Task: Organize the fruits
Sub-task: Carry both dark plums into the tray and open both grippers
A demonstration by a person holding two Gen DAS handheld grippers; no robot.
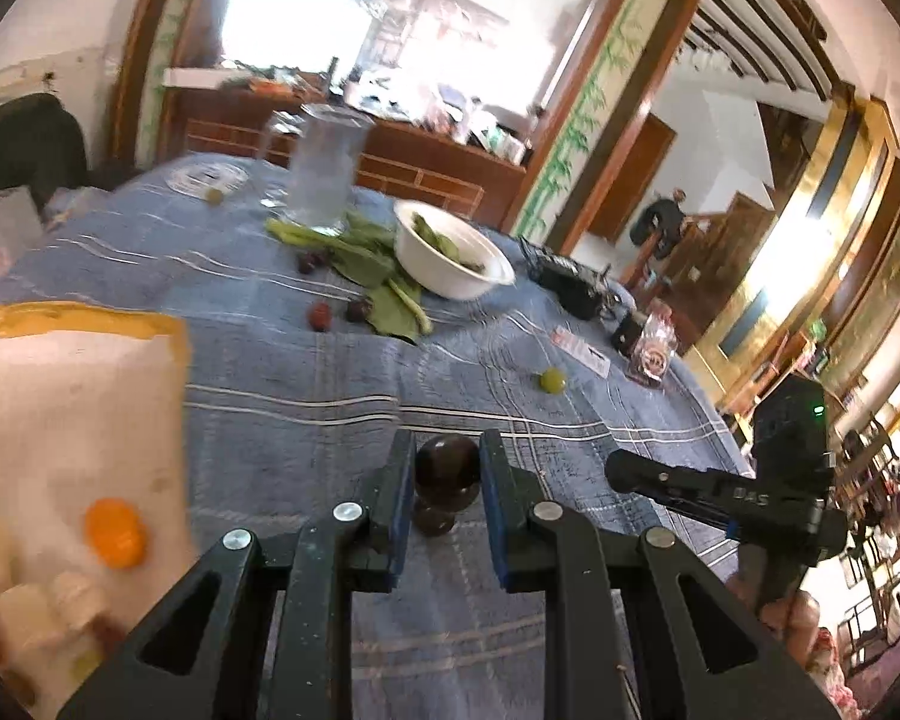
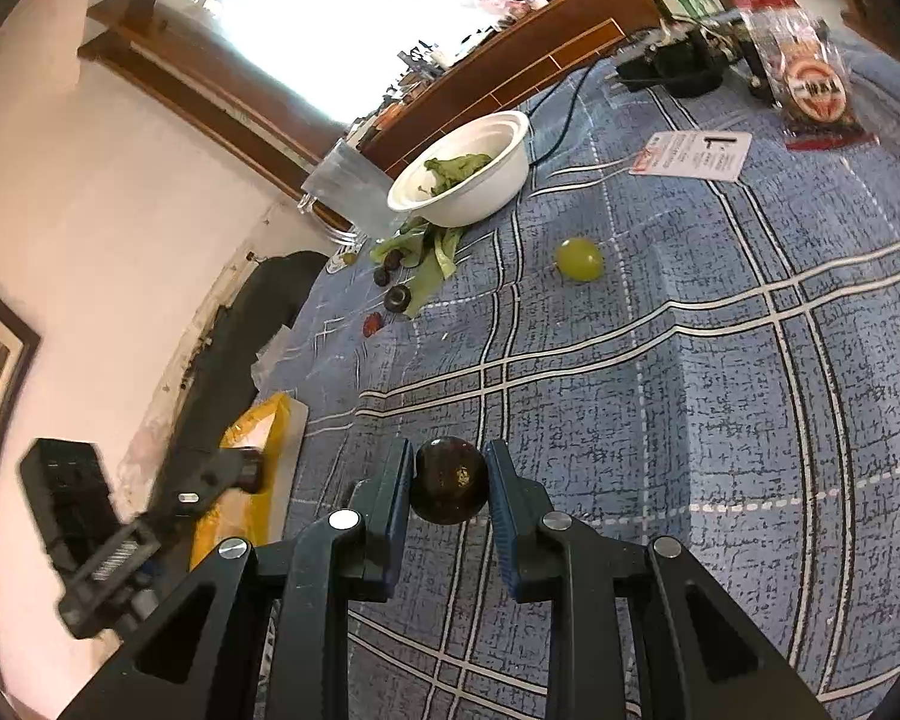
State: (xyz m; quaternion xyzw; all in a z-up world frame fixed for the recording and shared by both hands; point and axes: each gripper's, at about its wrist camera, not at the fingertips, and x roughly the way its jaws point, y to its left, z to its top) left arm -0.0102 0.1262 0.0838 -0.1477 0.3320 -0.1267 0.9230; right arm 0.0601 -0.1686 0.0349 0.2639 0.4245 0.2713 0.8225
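My left gripper has its jaws closed on a dark grape, which sits squeezed between the blue pads just above the blue checked cloth of the table. A second dark round shape shows directly beneath it; I cannot tell whether that is another fruit or a shadow. My right gripper likewise clamps a dark plum-coloured grape, both pads touching its sides.

Ahead on the cloth lies a green grape, well apart from either gripper and alone. Farther back stands a white bowl with green leaves inside, and more leafy greens are spread on the cloth beside it. Three small dark fruits rest at the edge of those leaves, with a small red fruit just beside them. A clear glass jug stands behind the greens, and another green grape lies near a round white disc at the far side.

In the left wrist view a white and yellow bag sits near my left gripper, with an orange cap beside pale bottles.
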